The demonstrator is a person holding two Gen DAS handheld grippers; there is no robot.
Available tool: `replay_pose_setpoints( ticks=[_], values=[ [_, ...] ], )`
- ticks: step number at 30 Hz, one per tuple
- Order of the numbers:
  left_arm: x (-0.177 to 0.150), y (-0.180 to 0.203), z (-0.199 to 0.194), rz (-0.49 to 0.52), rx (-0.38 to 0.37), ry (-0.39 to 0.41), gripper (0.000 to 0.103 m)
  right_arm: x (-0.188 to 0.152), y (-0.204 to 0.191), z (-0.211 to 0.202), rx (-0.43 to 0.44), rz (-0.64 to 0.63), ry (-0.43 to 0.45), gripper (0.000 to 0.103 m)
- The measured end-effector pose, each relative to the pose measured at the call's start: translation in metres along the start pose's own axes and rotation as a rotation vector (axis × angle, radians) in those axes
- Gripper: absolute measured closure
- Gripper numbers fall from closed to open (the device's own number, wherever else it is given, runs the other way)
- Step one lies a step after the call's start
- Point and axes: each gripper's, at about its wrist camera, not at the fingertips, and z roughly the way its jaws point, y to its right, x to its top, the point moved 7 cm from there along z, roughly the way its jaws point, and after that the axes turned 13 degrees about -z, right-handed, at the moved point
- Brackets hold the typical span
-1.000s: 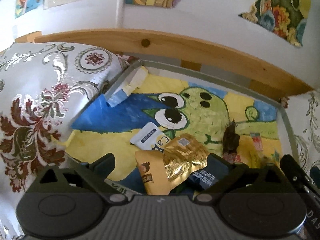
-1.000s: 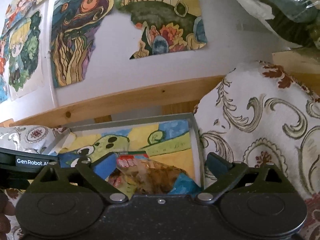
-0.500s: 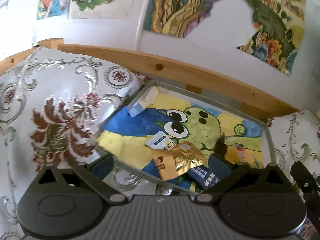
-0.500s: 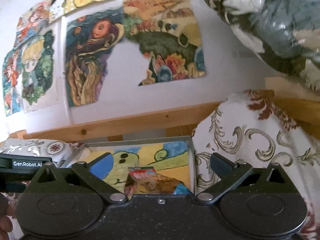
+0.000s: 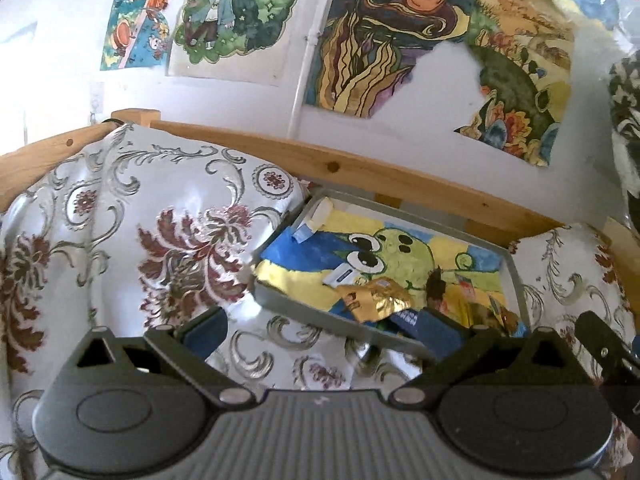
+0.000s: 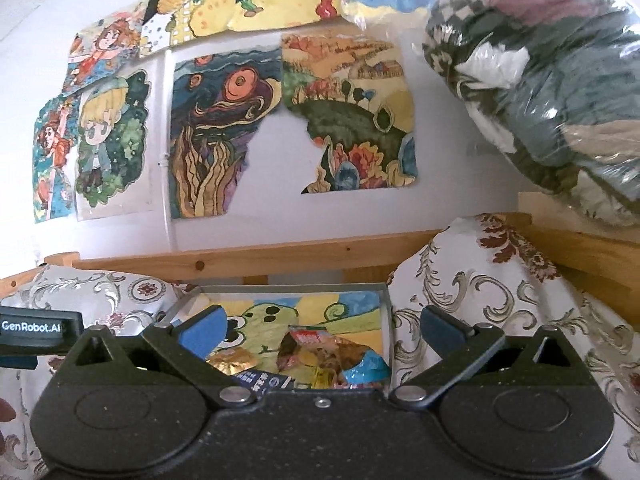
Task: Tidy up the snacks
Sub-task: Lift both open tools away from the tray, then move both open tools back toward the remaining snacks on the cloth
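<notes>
Jaws of both grippers stand wide apart and hold nothing, above a tray of snacks.

Left gripper hangs over the floral silver-and-maroon cloth, near the shallow grey tray lined with a green cartoon-creature drawing; right gripper faces the same tray from nearer; inside lie a crumpled gold foil snack packet, a small white sachet, a dark blue packet and a red-topped clear snack bag; painted pictures hang on the white wall behind.

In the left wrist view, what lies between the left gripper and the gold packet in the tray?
Floral cloth, then the tray's grey near wall. Nothing else lies between the left gripper and the gold packet, as the left wrist view shows.
</notes>
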Motion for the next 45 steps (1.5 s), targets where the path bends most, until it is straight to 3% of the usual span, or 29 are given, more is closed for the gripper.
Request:
replay_pose_setpoints(
  ticks=[16, 29, 45],
  values=[
    [-0.029, -0.039, -0.051, 0.037, 0.004, -0.001, 0.0, -0.023, -0.035, -0.068, 0.024, -0.087, -0.026, 0.001],
    [-0.064, -0.068, -0.072, 0.062, 0.045, -0.049, 0.0, -0.062, -0.059, -0.107, 0.068, -0.135, -0.166, 0.001],
    [-0.105, -0.11, -0.087, 0.095, 0.111, -0.088, 0.0, -0.104, -0.074, -0.111, 0.111, -0.143, -0.365, 0.001]
  ],
)
